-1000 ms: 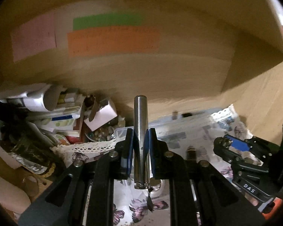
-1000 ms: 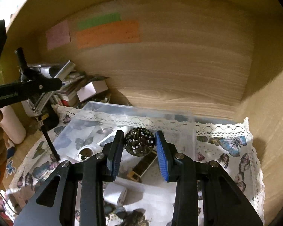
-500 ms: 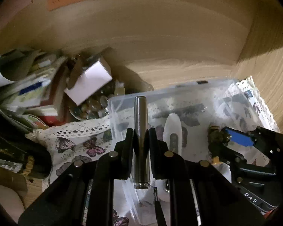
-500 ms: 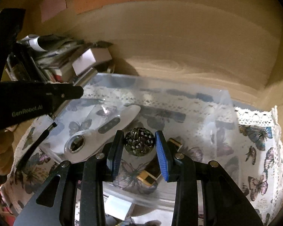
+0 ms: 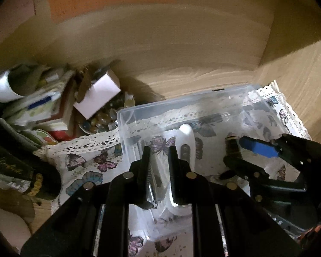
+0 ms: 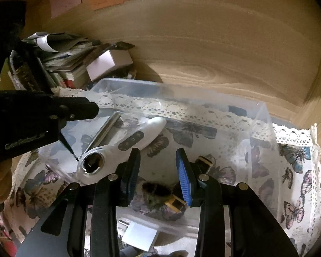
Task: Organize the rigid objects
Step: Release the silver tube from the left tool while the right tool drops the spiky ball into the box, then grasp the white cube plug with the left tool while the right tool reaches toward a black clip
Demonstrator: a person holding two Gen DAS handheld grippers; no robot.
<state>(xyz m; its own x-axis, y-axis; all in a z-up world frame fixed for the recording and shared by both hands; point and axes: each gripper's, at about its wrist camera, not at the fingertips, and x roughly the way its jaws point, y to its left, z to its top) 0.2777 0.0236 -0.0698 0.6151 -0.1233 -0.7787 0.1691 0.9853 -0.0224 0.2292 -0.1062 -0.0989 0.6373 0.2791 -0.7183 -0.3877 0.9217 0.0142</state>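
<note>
My left tool [image 5: 159, 148] was pressed onto the rod [image 6: 104, 130], which slanted down inside the clear bin [image 6: 182, 90] near its left wall; from that tool's own camera the rod was only a blurred gleam between the jaws. My right tool [image 6: 157, 151] hung over the bin's middle with its jaws spread. The ball [image 6: 156, 190] showed as a dark blur low between them, clear of both pads as far as I could see.

On the bin's floor a white gadget [image 6: 139, 137] lay aslant just right of the rod, crowding the space between my two tools. A gold-and-black case [image 6: 204, 160] lay right of the ball, partly behind my right pad. In front of the bin sat a silver block [image 6: 139, 235]. The bin stood on a butterfly cloth [image 6: 295, 154]. Behind its left corner a white box [image 6: 109, 62] leaned on a heap of papers [image 5: 32, 107], beside a dish of stones [image 5: 100, 117].
</note>
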